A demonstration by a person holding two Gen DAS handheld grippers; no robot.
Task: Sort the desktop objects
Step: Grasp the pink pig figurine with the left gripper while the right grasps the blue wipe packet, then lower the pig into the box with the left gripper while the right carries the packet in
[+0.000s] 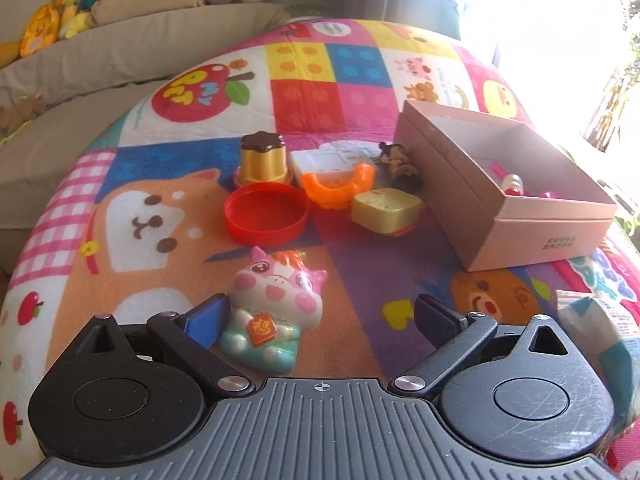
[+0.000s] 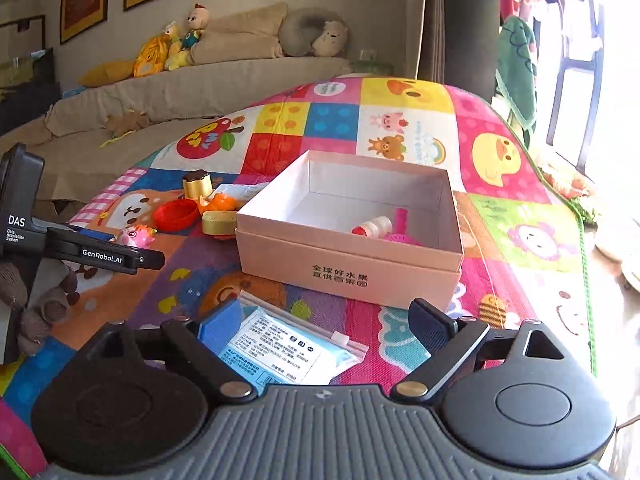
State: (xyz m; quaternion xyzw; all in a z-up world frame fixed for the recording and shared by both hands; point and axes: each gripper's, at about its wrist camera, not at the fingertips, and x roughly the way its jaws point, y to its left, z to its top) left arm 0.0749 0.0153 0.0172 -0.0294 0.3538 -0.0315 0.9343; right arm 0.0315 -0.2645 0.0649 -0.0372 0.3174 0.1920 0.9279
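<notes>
A pink open box (image 1: 540,236) (image 2: 348,264) stands on the patchwork mat and holds a small red-and-white bottle (image 2: 376,226) and a pink item (image 2: 400,220). My left gripper (image 1: 322,308) is open low over the mat; a pink-and-teal cow toy (image 1: 276,300) (image 2: 136,236) lies between its fingers, close against the left blue pad and well apart from the right one. My right gripper (image 2: 324,312) is open in front of the box. A blue packet in a zip bag (image 2: 288,348) lies on the mat between its fingers, nearer the left one.
Left of the box lie a red lid (image 1: 266,214), a gold pudding toy (image 1: 262,160), an orange piece (image 1: 338,190), a yellow cheese block (image 1: 386,208), a white card (image 1: 324,158) and a dark figurine (image 1: 400,164). A sofa (image 2: 200,88) with plush toys runs behind.
</notes>
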